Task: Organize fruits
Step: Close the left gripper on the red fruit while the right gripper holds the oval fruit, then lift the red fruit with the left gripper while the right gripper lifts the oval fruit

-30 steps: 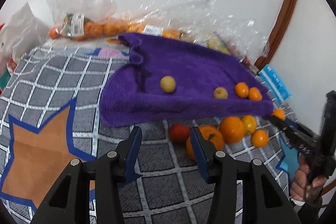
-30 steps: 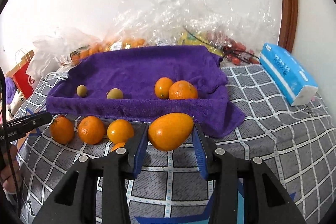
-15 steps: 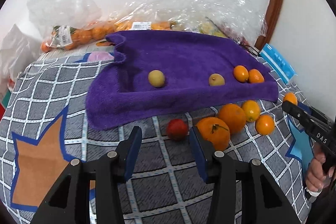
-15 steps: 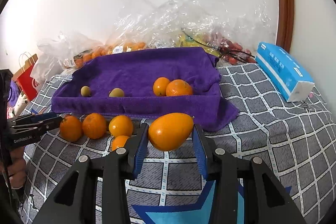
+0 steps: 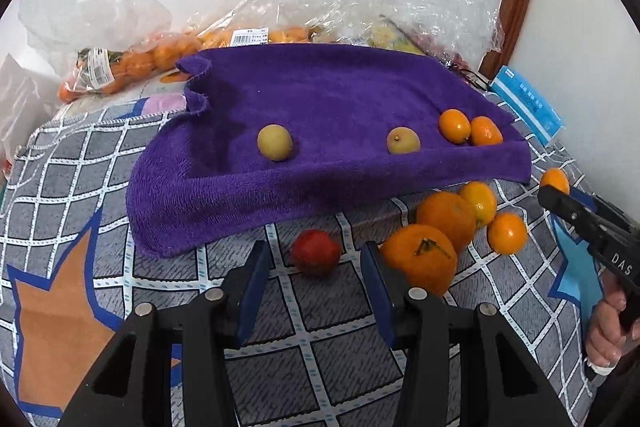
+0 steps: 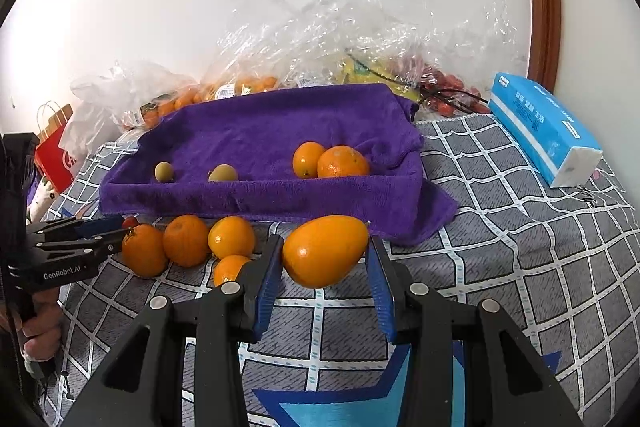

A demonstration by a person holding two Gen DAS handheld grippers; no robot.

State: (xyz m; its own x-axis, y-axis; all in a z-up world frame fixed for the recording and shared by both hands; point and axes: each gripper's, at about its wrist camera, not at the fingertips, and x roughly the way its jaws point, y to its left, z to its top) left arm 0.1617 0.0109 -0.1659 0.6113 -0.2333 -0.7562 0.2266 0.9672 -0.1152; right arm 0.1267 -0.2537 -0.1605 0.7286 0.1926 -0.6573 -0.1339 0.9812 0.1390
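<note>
Four fruits [image 5: 275, 142] on purple towel [image 5: 320, 99]

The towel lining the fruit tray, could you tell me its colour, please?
The towel is solid purple, shown best in the right wrist view.

Grey checked mat [image 5: 328, 359] bearing purple towel [image 5: 320, 99], red tomato [image 5: 316, 253], loose oranges [image 5: 424, 257], tissue pack [image 6: 548, 133], bagged fruit [image 5: 120, 63].

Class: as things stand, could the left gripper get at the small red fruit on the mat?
Probably yes. The red fruit lies just ahead of the left gripper, whose closing jaws straddle it untouched; the big orange crowds one finger.
</note>
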